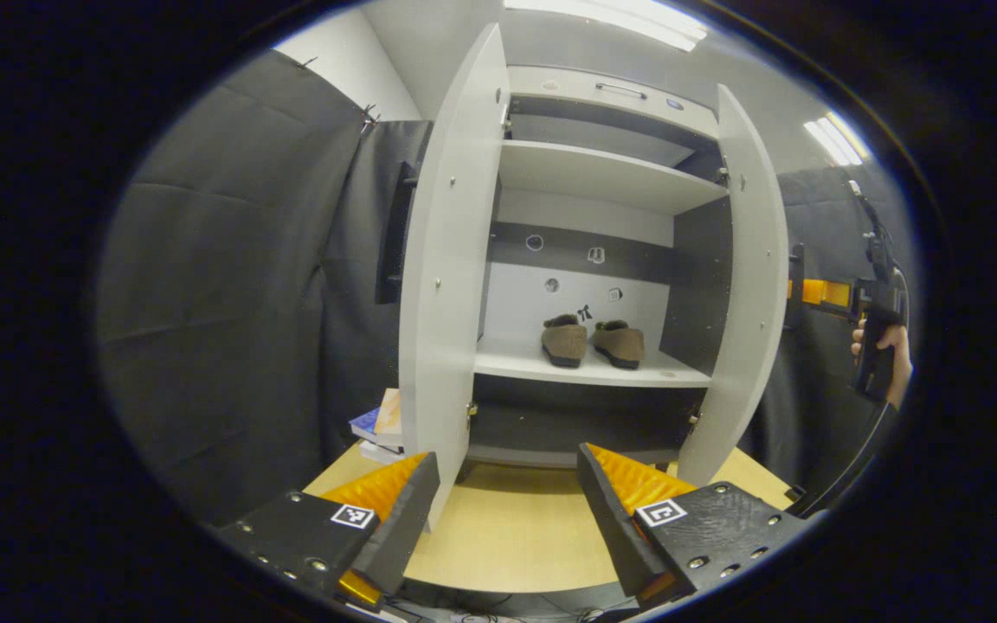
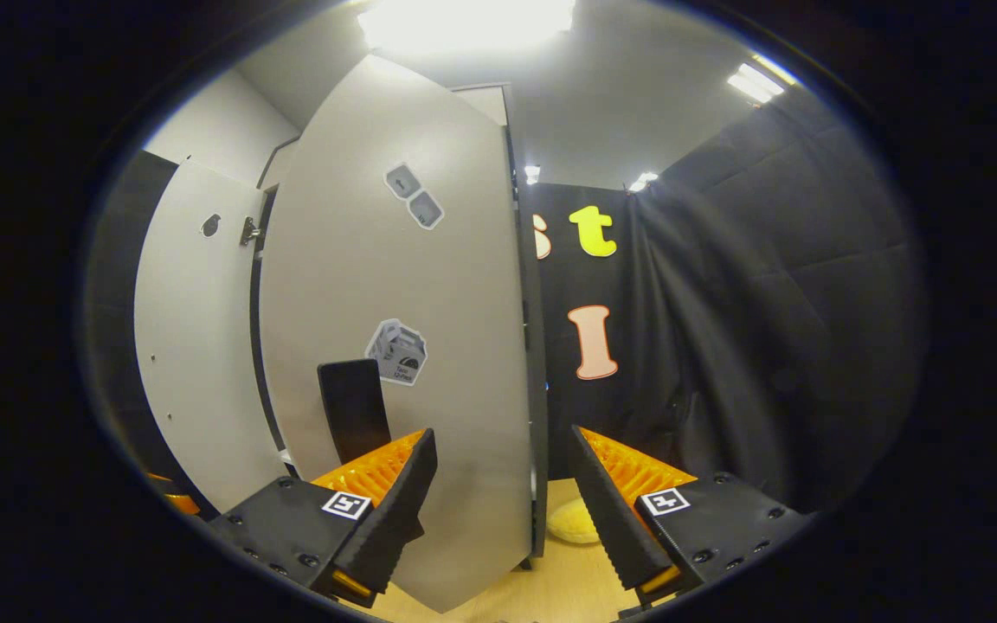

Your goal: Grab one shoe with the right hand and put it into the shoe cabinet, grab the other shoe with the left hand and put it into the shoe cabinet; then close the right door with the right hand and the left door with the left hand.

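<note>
Now, in the left gripper view, the shoe cabinet (image 1: 589, 173) stands on the pale wooden table (image 1: 516, 528) with both doors swung open. The left door (image 1: 451, 285) stands out toward the camera, its lower edge close above the left gripper's (image 1: 507, 506) near finger, and the right door (image 1: 745, 285) stands open on the other side. Two brown shoes sit side by side on the lower shelf (image 1: 585, 368), heels toward the camera: the left shoe (image 1: 564, 339) and the right shoe (image 1: 620, 343), just beside each other. The left gripper's fingers are spread wide and hold nothing. At the far right edge a hand (image 1: 892, 359) holds the right gripper (image 1: 801, 290) just behind the right door's outer face; I cannot tell its fingers' spread from here. A stack of books (image 1: 377, 428) lies on the table left of the cabinet.

In the right gripper view, the right door's (image 2: 395, 346) outer face is close ahead, with a dark handle (image 2: 351, 415) on it just above the near finger. The right gripper's (image 2: 503, 510) fingers are wide apart, empty, and the door's edge lies between them. A yellow soft object (image 2: 572, 523) lies on the table beyond
</note>
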Tool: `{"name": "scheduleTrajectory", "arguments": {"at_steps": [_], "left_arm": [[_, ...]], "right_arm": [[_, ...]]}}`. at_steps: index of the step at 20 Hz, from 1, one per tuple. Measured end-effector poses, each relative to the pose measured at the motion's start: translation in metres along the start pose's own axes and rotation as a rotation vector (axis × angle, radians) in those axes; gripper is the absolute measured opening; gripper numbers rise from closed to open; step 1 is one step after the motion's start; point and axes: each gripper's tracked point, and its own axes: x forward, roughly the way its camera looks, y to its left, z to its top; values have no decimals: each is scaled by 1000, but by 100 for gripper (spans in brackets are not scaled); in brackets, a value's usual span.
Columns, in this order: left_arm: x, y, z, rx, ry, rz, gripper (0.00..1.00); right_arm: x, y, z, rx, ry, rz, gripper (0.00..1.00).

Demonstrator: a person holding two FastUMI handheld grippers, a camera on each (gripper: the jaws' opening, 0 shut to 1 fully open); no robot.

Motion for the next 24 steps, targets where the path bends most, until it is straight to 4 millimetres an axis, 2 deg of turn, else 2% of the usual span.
{"name": "scheduleTrajectory", "arguments": {"at_steps": [1,3,4,5,9,11,12,13,14,18,22,24], "left_arm": [[-2,2,0,-1,0,8,99],[-9,8,2,2,-6,26,99],[-12,13,3,6,-9,41,87],[-15,18,2,9,-9,59,99],[-25,48,0,7,-4,129,99],[-26,69,7,8,-22,158,99],[-27,82,12,5,-32,178,93],[-29,99,16,-3,-42,199,99],[-32,115,19,-16,-51,223,99],[-42,183,49,-101,-98,330,99],[-38,244,103,-189,-195,342,99],[-28,266,133,-205,-234,320,99]], "right_arm": [[5,9,-5,11,15,18,97],[11,30,-20,15,54,71,97],[12,37,-26,6,66,83,98],[13,39,-31,1,74,84,98],[3,45,-59,30,124,89,98],[-2,44,-74,32,156,79,98],[-3,45,-81,35,169,79,98],[-6,45,-87,37,180,77,98],[-9,46,-95,36,192,76,98],[-20,52,-125,-4,246,84,98],[-35,61,-150,-36,281,96,98],[-44,65,-158,-28,292,100,98]]}}
